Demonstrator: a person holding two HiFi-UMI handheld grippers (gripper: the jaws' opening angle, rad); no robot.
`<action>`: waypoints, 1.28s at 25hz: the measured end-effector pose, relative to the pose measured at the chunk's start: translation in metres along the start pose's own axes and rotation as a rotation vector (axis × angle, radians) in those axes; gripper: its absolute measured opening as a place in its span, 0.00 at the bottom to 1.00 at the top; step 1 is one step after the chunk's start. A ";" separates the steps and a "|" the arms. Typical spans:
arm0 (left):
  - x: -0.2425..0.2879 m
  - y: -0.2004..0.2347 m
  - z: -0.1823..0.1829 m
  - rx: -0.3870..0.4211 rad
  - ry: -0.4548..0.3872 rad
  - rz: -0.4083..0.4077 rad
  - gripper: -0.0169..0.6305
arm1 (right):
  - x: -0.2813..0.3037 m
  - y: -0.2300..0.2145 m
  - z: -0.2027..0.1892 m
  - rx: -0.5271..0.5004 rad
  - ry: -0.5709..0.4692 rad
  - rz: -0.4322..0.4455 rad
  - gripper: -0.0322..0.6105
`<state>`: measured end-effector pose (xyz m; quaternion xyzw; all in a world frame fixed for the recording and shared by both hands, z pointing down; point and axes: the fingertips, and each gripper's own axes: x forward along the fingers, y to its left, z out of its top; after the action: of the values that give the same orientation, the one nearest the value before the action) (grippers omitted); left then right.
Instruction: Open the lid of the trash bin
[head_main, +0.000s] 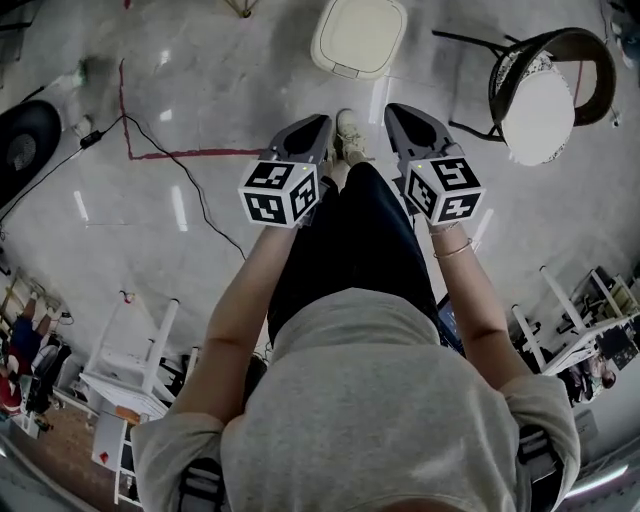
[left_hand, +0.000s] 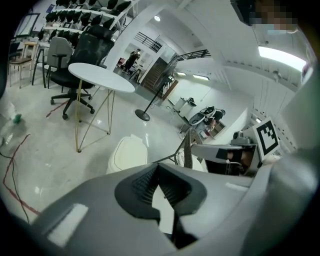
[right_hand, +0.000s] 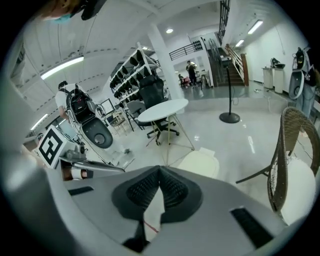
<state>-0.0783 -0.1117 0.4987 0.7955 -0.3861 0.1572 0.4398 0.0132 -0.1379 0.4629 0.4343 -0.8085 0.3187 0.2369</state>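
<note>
The trash bin (head_main: 358, 35) is cream, with a rounded square lid lying shut, and stands on the floor ahead of the person's foot. It shows low ahead in the left gripper view (left_hand: 127, 152) and in the right gripper view (right_hand: 200, 161). My left gripper (head_main: 310, 132) and right gripper (head_main: 408, 122) are held side by side at waist height, well short of the bin and above it. The tips of each one meet, with nothing between them: left gripper (left_hand: 159, 166), right gripper (right_hand: 160, 169).
A wicker chair (head_main: 548, 95) with a white cushion stands right of the bin. A red cable (head_main: 170, 153) and a black cable (head_main: 205, 205) run over the floor at the left. A round white table (left_hand: 101, 77) and an office chair (left_hand: 80, 60) stand beyond the bin.
</note>
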 end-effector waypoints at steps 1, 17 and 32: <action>0.007 0.003 -0.004 -0.002 0.010 0.000 0.04 | 0.006 -0.004 -0.003 0.005 0.005 0.004 0.06; 0.101 0.046 -0.065 -0.050 0.073 0.054 0.04 | 0.096 -0.051 -0.083 0.068 0.096 0.084 0.06; 0.191 0.106 -0.115 -0.083 0.105 0.114 0.04 | 0.145 -0.102 -0.166 0.100 0.182 0.011 0.06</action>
<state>-0.0231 -0.1412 0.7372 0.7439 -0.4133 0.2072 0.4826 0.0440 -0.1413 0.7042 0.4105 -0.7690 0.3981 0.2857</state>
